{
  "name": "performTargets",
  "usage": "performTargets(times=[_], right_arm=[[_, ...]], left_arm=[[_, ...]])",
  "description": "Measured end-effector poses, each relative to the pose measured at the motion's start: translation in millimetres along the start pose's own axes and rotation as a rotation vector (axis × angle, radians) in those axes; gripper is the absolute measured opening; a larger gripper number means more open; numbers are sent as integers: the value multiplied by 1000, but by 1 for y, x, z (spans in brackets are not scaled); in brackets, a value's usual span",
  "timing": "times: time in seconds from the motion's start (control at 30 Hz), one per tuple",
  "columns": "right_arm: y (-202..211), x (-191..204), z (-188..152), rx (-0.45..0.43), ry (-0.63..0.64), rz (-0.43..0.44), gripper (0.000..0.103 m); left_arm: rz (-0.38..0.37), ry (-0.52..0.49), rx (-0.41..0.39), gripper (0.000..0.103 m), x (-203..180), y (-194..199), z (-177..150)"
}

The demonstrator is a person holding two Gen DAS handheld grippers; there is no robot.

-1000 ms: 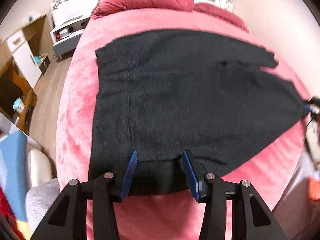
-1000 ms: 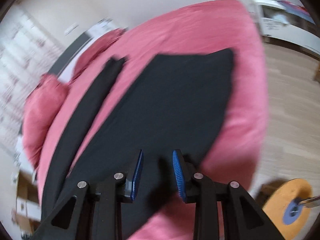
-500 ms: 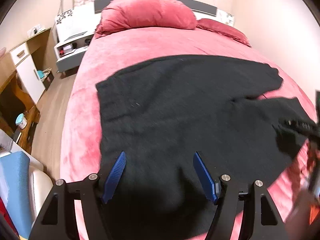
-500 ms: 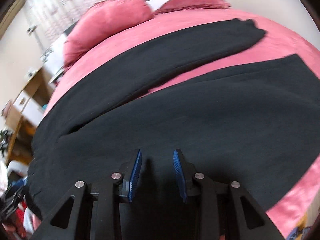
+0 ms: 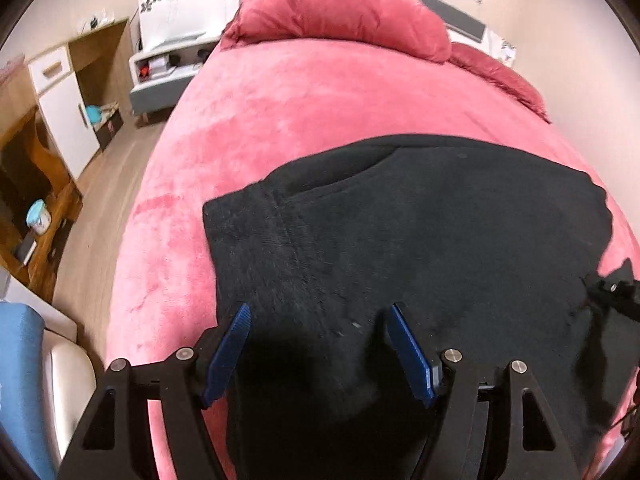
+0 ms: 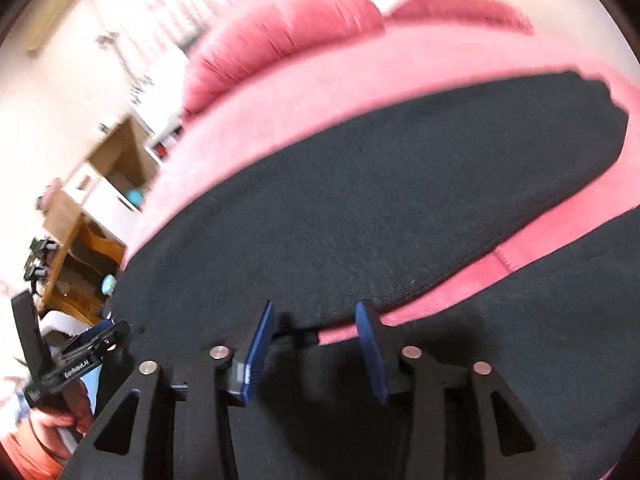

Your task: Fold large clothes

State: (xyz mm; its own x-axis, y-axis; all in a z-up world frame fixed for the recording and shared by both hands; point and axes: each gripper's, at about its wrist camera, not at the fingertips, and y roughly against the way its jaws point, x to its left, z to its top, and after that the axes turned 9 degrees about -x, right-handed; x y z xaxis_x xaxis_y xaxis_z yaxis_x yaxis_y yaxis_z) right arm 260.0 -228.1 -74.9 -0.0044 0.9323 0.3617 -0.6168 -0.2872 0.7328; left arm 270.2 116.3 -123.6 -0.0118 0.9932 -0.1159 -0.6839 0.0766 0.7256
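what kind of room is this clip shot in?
A bedroom, almost certainly: a wide bed under a plush pink cover, big pink pillows against the headboard, and a low white bedside cabinet. A black garment lies spread on the bed.

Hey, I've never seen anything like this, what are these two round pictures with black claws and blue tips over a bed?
No robot here: a person holds a two-finger gripper in each hand, each carrying a fisheye camera looking along its fingers. One picture is from the left gripper, the other from the right gripper. The blue strips are finger pads. Below them a large black garment lies spread on a pink bed, pillows at its head. Nothing is held: the left gripper's jaws are open, the right's are opening, both above the cloth. In the right picture, the person's hand holding the left gripper shows at the lower left edge.
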Motion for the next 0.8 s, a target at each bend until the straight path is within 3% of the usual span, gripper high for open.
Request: performTargets(times=[0.07,0.1,0.13,0.2,0.3,0.33,0.43,0.5,0.57,0.7,0.8], right_arm=[[-20,-3,8,60,-46,-1,42],[-23,-1,14,39,-38,11,33],[-24,4,24,1,-8,18,14],[-14,11,37,-79,41,25,11],[-14,18,46,-132,57,10,10],[-22,17,45,-110,65,-12,10],[-56,15,35,-34,129,-118,10],[-48,12,29,-73,116,-104,12],[-25,13,20,-98,98,-106,25],[15,28,-3,-194,172,-87,28],[22,42,-17,-220,230,-56,29]], left_arm=[[25,-14,-10,72,2,-9,-1],[42,-32,-24,74,0,-11,-2],[58,-51,-39,77,-3,-13,-1],[94,-63,-61,83,-4,-15,-2],[98,17,-50,89,11,-26,-3],[93,52,-43,95,17,-29,-3],[61,100,-31,96,26,-32,-2],[54,106,-37,95,29,-27,0],[53,145,-65,92,39,-18,6],[48,236,-111,90,62,-11,23],[60,182,-81,90,63,-22,40]])
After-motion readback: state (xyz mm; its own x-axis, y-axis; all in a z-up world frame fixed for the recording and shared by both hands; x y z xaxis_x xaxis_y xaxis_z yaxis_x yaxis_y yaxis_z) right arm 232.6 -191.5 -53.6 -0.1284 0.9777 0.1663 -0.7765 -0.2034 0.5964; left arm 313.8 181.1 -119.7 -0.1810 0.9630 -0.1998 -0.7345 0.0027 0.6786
